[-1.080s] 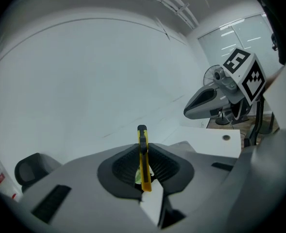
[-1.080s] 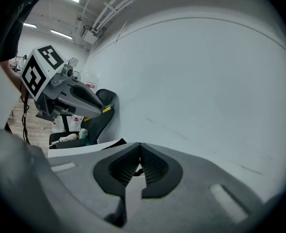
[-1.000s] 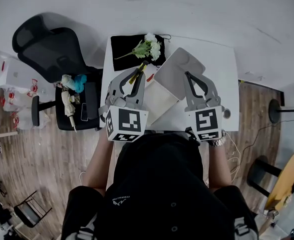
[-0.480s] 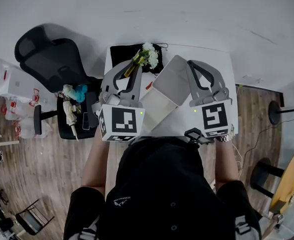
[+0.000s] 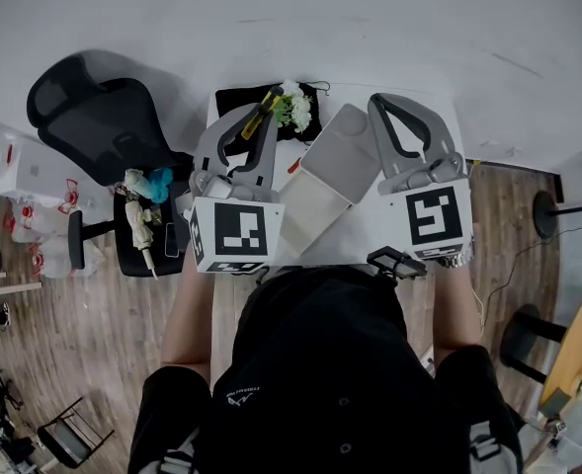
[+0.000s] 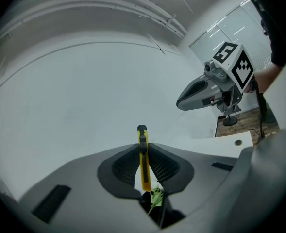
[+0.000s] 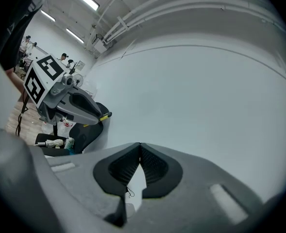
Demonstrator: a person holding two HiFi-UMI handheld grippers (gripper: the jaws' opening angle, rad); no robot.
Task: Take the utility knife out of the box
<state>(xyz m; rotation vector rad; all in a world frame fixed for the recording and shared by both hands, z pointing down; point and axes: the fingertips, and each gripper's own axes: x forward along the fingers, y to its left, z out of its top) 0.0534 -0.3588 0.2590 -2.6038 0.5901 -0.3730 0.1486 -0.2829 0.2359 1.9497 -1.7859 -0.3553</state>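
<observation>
Utility knife [image 5: 267,98], yellow with a black slider, is out of the box and in the air, gripped by my left claw [image 5: 259,122] in the upper middle of the head view.

A white counter [image 5: 342,95] fills the centre of that view, with a black office chair [image 5: 93,117] to its left. On the counter a white box [image 5: 310,217] lies open at the centre, its lid folded back toward the upper right. Nothing shows in the part of the box visible between my claws. A black cloth [image 5: 233,102] covers the counter's upper left corner, with a bunch of white flowers [image 5: 295,107] on it.

Over the last second both claws have risen from the counter and now look larger in the head view. A second ago the knife hung just over the box's left edge. Now it is over the black cloth, just left of the flowers and clear of the box.

My left claw is clenched on the utility knife. In the left gripper view the knife stands upright between the ribbed pads, its tip poking above them. My right claw [image 7: 140,147] is clenched on nothing, its pads meeting at the tips, and it hovers at the upper right by the lid.

I judge the taking-out done. What may remain is setting the knife down on a bare part of the counter.
</observation>
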